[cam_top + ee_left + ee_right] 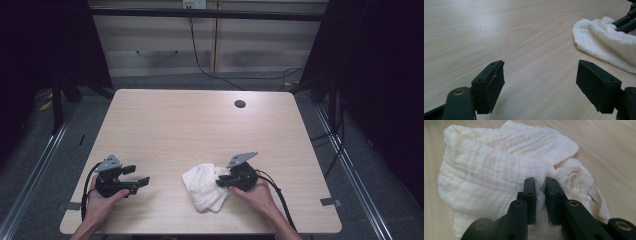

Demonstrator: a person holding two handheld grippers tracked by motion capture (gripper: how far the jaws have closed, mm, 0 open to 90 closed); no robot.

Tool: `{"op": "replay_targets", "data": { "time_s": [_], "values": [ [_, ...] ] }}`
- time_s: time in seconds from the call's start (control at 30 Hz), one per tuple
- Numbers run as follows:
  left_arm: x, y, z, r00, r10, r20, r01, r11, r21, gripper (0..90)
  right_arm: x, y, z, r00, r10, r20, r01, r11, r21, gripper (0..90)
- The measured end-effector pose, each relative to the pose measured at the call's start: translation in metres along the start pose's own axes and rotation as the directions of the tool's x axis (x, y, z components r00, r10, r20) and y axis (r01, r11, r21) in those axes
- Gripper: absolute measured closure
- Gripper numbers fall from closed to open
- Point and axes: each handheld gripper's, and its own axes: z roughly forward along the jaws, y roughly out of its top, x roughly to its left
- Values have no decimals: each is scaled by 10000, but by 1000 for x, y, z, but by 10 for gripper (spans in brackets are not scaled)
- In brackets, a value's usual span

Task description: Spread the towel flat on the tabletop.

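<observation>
R tongs (540, 185) pinch unmarked cloth (494, 170).

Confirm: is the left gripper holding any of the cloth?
No: the left gripper stands open over bare table, with the white cloth lying apart from it.

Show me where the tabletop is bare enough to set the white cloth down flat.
Most of the table is bare: the whole far half up to the round hole, and the strip between the open left claw and the cloth. It is crowded only at the near right, where the right claw pinches a fold of that cloth.
</observation>
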Motion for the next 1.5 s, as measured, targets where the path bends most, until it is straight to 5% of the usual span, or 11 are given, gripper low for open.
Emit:
{"op": "replay_targets", "data": {
  "time_s": [0.33,0.53,0.67,0.97,1.33,1.5],
  "values": [
    [1,0,0,9999,73,-101,-73,10000,34,222,9,8,7,9997,-224,-11,224,9995,-219,617],
    [1,-1,-1,9999,35,-117,-35,10000,40,222,-2,16,-27,9995,288,-158,-308,9879,-1518,558],
    [1,-1,-1,9999,60,-135,-59,10000,45,222,-21,6,-52,9948,908,451,-806,9780,-1926,590],
    [0,-1,1,9999,102,-85,-100,9998,146,221,-33,-8,-43,9909,1016,881,-906,9885,-1207,664],
    [1,-1,-1,9999,108,-120,-107,9999,93,221,-21,-3,-26,9978,662,-82,-666,9936,-911,660],
    [1,-1,-1,9999,118,-107,-117,9999,106,221,-18,-4,-13,9981,599,-130,-603,9978,-270,644]
  ]
}}
